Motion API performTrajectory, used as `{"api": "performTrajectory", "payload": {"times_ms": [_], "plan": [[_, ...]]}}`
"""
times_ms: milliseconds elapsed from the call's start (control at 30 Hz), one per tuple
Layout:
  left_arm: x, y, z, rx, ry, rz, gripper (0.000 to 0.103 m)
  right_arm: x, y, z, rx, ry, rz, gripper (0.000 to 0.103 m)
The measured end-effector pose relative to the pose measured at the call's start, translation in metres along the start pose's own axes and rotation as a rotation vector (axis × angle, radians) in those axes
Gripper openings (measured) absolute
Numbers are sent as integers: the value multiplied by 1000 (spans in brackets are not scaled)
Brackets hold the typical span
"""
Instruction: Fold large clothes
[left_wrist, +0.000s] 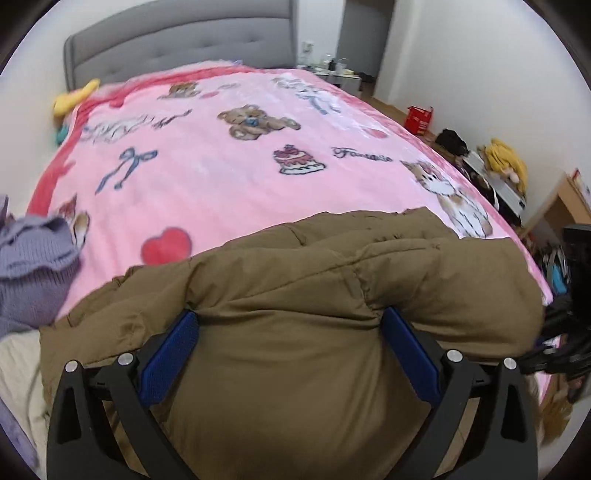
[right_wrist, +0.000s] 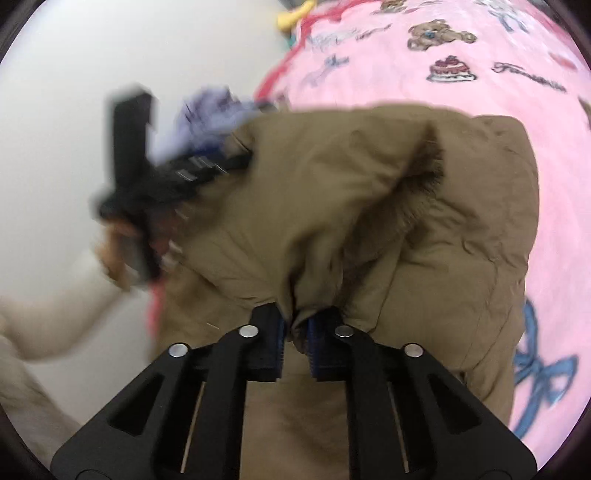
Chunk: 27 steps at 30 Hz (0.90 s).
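We found the puffy olive-brown padded jacket (left_wrist: 295, 295) on the pink cartoon-print bed blanket (left_wrist: 221, 166), our right gripper (right_wrist: 295, 332) pinching a fold, left gripper (left_wrist: 291, 332) wide open around it, empty; bulky, soft, best gripped at seams.

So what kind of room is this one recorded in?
Most likely a home bedroom: a bed with a grey padded headboard, a pink cartoon blanket spread over it, and a bedside table beside the bed.
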<state>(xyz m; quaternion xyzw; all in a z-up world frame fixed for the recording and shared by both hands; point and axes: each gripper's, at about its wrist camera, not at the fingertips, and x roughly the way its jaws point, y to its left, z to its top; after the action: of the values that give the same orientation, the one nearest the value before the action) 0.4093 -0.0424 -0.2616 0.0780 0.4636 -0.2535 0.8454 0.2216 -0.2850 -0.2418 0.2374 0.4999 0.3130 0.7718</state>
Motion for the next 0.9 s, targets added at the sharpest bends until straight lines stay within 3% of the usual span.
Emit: {"api": "performTrajectory", "payload": {"times_ms": [67,200,267,400,433,467,500,533,600,633,667,733,767,900], "plan": [[0,2,-1,-14,-7,-8,98,-12,0,-1,14,19,-27,6],[8,0,-10,11,4,9,98,7,-34,-9,97,111,-200,3],[8,-3,-13,12,2,7,98,12,-53,-12,184,100,-155,3],[-9,-6,-20,4,-40,32,98,-16,-27,-10,80,-27,-137,10],[-15,-5,-24,-2,-50,34,98,-25,-21,-9,65,-63,-130,28],[-22,-5,-28,-8,-61,35,98,-39,-12,-6,55,-134,-137,60],[-30,-4,-32,-14,-71,39,98,-50,-3,-4,45,-204,-159,70],[-39,-4,-40,-22,-85,53,98,-61,6,2,14,-275,-170,70],[-52,-3,-53,-29,-93,88,98,-67,21,11,-51,-340,-179,65],[-57,-3,-62,-25,-94,124,98,-65,30,19,-121,-363,-181,57],[-60,-3,-69,-23,-94,154,98,-61,32,25,-164,-357,-182,41],[-61,5,-85,-48,-85,195,98,-45,35,34,-224,-300,-215,27],[-59,12,-91,-78,-66,190,98,-29,34,40,-243,-247,-246,27],[-41,40,-108,-204,11,87,98,31,9,43,-239,-71,-434,10]]}}
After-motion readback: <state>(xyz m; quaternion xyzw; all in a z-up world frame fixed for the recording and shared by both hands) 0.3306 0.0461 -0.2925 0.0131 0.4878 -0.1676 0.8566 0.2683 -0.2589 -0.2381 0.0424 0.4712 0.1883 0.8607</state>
